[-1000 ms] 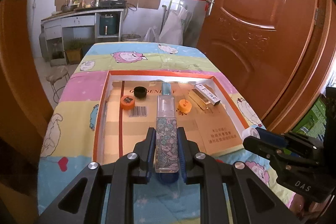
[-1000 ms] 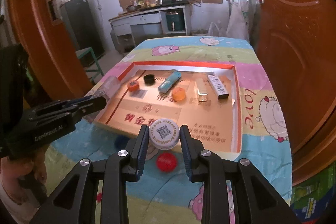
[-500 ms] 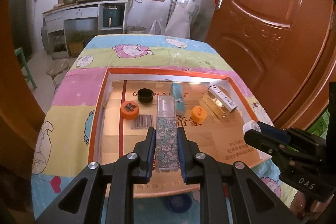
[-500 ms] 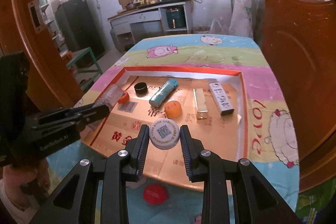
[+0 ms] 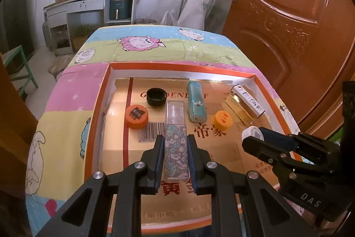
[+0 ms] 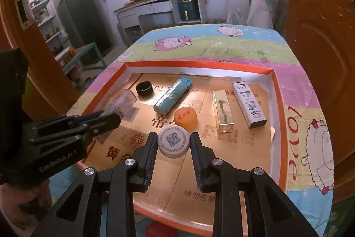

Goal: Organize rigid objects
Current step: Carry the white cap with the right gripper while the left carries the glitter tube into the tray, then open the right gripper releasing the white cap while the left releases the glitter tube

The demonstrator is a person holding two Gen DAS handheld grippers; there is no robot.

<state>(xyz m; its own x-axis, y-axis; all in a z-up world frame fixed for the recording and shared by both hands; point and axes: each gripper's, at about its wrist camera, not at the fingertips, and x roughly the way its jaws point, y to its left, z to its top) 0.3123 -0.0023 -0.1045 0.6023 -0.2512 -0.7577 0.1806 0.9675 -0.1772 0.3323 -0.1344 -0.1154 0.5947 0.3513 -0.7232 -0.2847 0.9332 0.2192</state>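
I am holding a tall clear bottle with a floral sleeve (image 5: pixel 176 143) lengthwise between my left claw (image 5: pixel 175 161), and a white cap printed with a QR code (image 6: pixel 173 141) flat between my right claw (image 6: pixel 173 146). Ahead of them in the orange-rimmed box (image 5: pixel 97 108) are lying a black cap (image 5: pixel 156 96), two orange caps (image 5: pixel 136 115) (image 5: pixel 222 119), a teal tube (image 5: pixel 196 103), a gold case (image 6: pixel 223 113) and a white cartoon box (image 6: pixel 249 104).

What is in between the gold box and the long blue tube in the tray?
A small round orange cap lies between the shiny gold box and the blue tube, clearest in the right wrist view.
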